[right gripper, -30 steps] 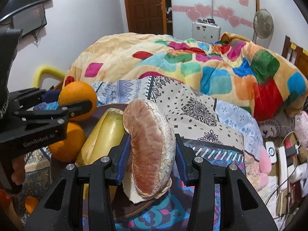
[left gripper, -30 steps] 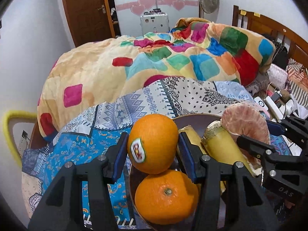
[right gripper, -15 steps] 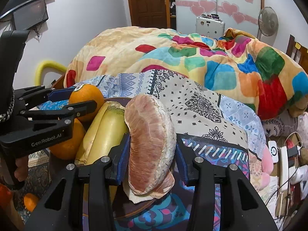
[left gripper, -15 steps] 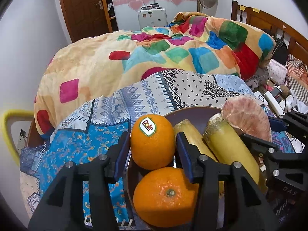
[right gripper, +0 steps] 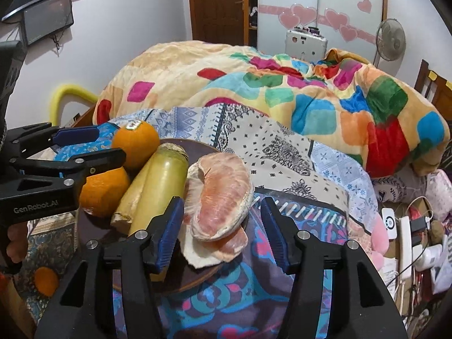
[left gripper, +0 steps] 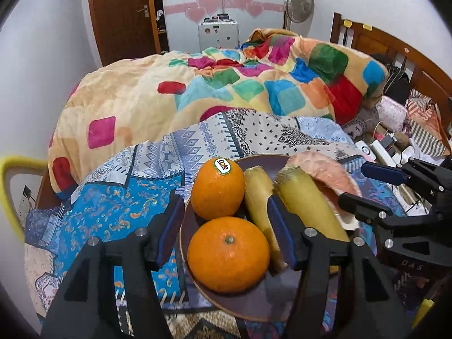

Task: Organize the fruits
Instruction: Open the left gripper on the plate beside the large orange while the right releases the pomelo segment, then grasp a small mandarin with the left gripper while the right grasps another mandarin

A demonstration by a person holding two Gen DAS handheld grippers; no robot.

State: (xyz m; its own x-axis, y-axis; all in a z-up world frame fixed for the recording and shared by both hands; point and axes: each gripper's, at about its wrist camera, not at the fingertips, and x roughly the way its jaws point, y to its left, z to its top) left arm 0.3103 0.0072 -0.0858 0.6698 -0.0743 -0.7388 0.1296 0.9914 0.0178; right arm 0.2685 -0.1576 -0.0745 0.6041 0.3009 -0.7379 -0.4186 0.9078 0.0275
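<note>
Bed with a wooden headboard, spread with a patchwork patterned sheet in blue, grey and white. Heaped on the sheet behind the plate, a thick quilt of cream plush with bright colour blocks. Resting on the sheet, a dark round plate, rim just short of the sheet's near edge. Right of the plate, toward the headboard, a clutter of white chargers and cables on the bedding, with pink and striped cloths beside them. Left of the plate, blue paisley patches of the sheet.
</note>
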